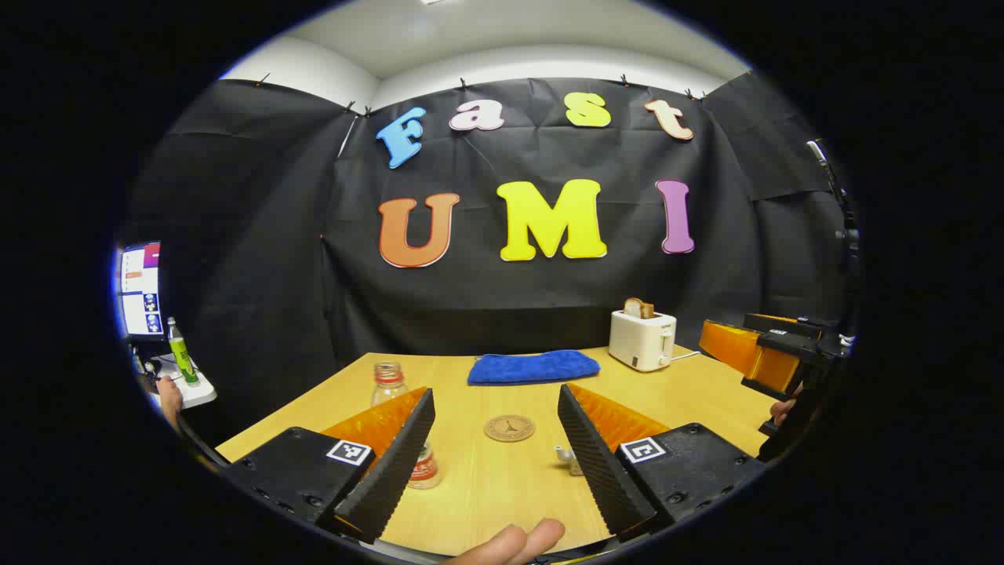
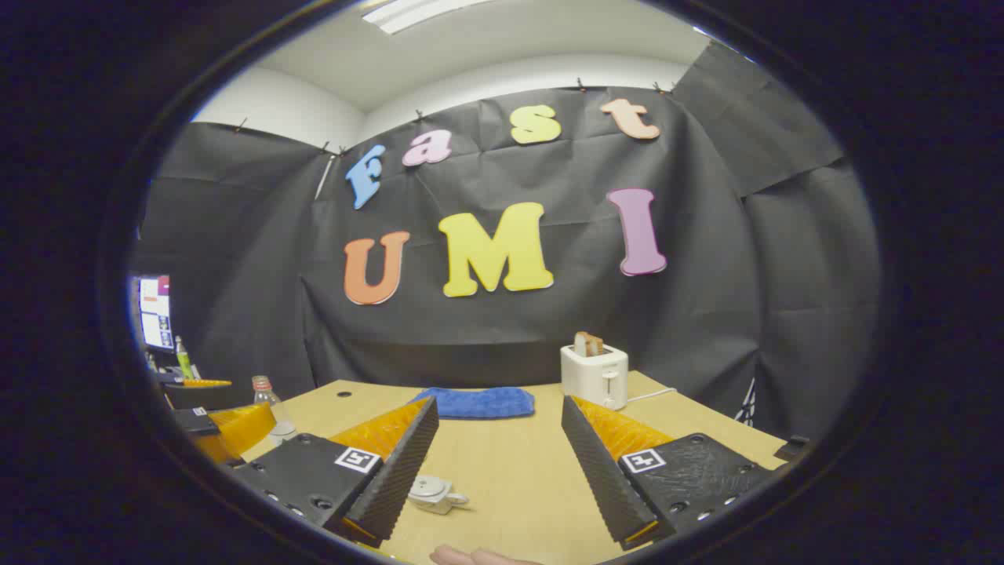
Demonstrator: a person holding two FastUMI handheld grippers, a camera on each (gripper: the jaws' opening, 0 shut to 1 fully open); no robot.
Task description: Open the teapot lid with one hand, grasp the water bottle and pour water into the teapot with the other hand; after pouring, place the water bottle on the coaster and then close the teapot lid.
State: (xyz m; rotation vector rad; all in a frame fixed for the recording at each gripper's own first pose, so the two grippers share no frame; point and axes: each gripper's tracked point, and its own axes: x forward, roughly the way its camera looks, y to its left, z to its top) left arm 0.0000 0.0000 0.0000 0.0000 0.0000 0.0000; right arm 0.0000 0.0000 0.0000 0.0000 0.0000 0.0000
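Note:
A clear water bottle (image 1: 390, 384) with a red label stands on the wooden table, partly behind one finger of my left gripper (image 1: 496, 392). The left gripper is open and empty, above the table's near edge. A round cork coaster (image 1: 509, 428) lies straight ahead between its fingers. The small silver teapot (image 1: 566, 457) peeks out beside the other finger. In the right gripper view the teapot (image 2: 430, 493), lid on, sits low by one finger of my right gripper (image 2: 499, 402), which is open and empty. The bottle (image 2: 267, 408) stands far left there.
A folded blue towel (image 1: 533, 366) lies at the back of the table (image 1: 486, 494), with a white toaster (image 1: 642, 339) holding bread to its right. The right gripper (image 1: 757, 357) hangs at the right edge. A monitor (image 1: 141, 290) and a green bottle (image 1: 181, 353) stand off to the left.

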